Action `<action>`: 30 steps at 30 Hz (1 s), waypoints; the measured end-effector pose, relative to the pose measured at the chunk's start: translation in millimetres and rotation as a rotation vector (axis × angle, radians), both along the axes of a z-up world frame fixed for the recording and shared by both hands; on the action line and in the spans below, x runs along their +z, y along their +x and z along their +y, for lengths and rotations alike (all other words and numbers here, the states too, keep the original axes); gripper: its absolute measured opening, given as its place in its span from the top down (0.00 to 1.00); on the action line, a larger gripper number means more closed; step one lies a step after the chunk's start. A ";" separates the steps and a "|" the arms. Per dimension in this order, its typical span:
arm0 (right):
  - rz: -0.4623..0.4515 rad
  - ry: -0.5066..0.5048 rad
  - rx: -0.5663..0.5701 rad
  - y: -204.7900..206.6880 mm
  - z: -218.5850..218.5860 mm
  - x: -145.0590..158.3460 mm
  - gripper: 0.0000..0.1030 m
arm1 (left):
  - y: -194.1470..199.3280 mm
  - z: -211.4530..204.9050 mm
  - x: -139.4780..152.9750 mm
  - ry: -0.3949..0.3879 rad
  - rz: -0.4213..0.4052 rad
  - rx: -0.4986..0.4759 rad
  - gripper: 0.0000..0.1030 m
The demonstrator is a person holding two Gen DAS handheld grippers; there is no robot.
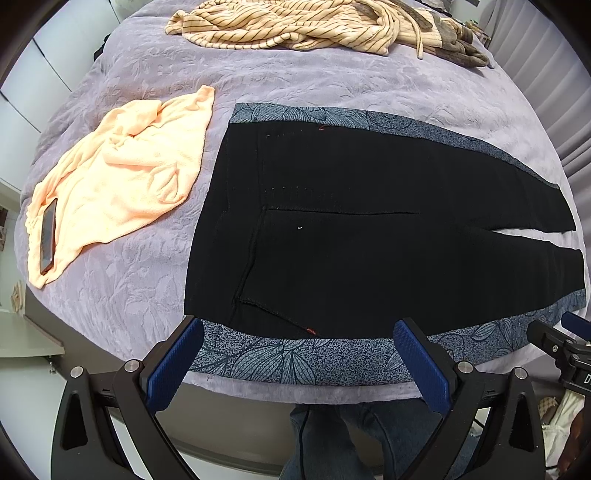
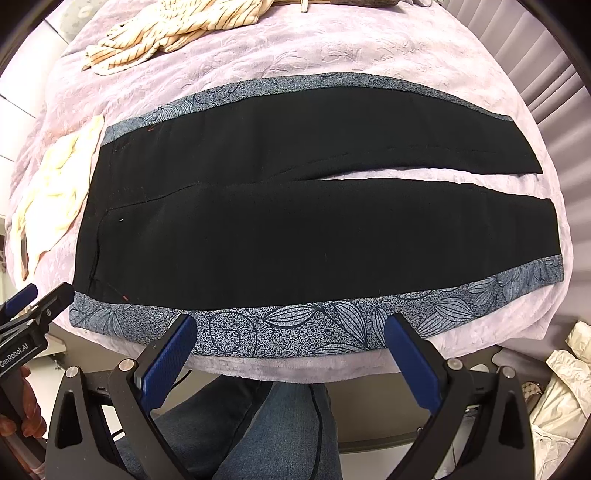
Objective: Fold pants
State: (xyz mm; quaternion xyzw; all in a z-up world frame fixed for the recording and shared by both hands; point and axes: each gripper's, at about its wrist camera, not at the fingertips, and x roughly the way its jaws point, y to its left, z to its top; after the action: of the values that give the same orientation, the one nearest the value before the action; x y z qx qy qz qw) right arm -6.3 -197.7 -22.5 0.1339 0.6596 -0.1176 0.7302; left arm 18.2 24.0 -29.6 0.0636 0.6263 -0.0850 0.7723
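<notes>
1. Left wrist view: the left gripper (image 1: 297, 363) hovers wide open, holding nothing, at the near edge of the black pants (image 1: 351, 236) spread flat on the bed (image 1: 147, 288); only here, a phone (image 1: 48, 236) lies on peach cloth (image 1: 122, 177).
2. Right wrist view: the right gripper (image 2: 291, 356) hovers likewise, jaws apart and bare; both legs show full length.

Pants (image 1: 351, 229): black, blue-grey leaf-print side bands. Bedspread (image 1: 155, 302): lilac, embossed floral. Towel (image 1: 122, 177): peach. Top (image 1: 280, 26): cream with dark stripes. Gripper pads (image 1: 173, 365): blue.
</notes>
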 end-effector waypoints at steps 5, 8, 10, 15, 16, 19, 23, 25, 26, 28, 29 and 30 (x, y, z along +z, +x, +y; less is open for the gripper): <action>-0.007 -0.007 -0.003 0.4 0.2 2.3 0.01 | -0.6 -0.9 2.2 0.001 -0.010 -0.005 0.00; -0.007 -0.009 -0.002 -0.4 0.4 2.9 0.01 | -1.2 -1.2 3.0 -0.003 -0.009 0.001 0.00; -0.009 -0.011 0.000 -0.9 0.2 3.4 0.01 | -1.1 -0.8 4.0 -0.005 -0.009 0.004 0.00; -0.012 -0.015 0.000 -3.0 0.6 5.5 0.01 | -2.6 -1.0 6.0 -0.007 -0.013 0.003 0.00; -0.013 -0.014 -0.001 -3.6 0.3 5.6 0.01 | -3.0 -0.9 6.1 -0.007 -0.012 0.003 0.00; -0.014 -0.013 -0.003 -5.2 -0.3 5.5 0.01 | -5.4 -0.7 5.4 -0.008 -0.006 0.002 0.00; -0.011 -0.014 -0.002 -8.8 -0.1 3.0 0.01 | -9.8 -0.7 2.6 -0.010 0.001 0.005 0.00; -0.007 -0.016 -0.001 -10.4 -0.1 1.0 0.01 | -12.4 -0.5 0.4 -0.005 -0.001 0.008 0.00; -0.005 -0.017 0.000 -11.2 -0.4 -0.3 0.01 | -13.3 -0.5 -1.3 -0.004 0.000 0.008 0.00; 0.000 -0.019 0.003 -12.2 0.0 -2.9 0.01 | -15.1 -0.6 -6.3 -0.003 0.010 0.010 0.00; 0.005 -0.022 0.007 -12.6 0.0 -5.6 0.01 | -15.6 -0.3 -8.8 0.000 0.016 0.012 0.00; 0.006 -0.025 0.010 -13.1 0.0 -6.8 0.01 | -16.4 0.0 -12.1 0.002 0.022 0.015 0.00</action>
State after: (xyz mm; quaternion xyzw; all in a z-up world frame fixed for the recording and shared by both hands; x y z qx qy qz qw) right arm -19.4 -197.6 -29.3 0.1213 0.6610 -0.1225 0.7303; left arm 1.8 24.0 -41.7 0.0587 0.6353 -0.0790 0.7660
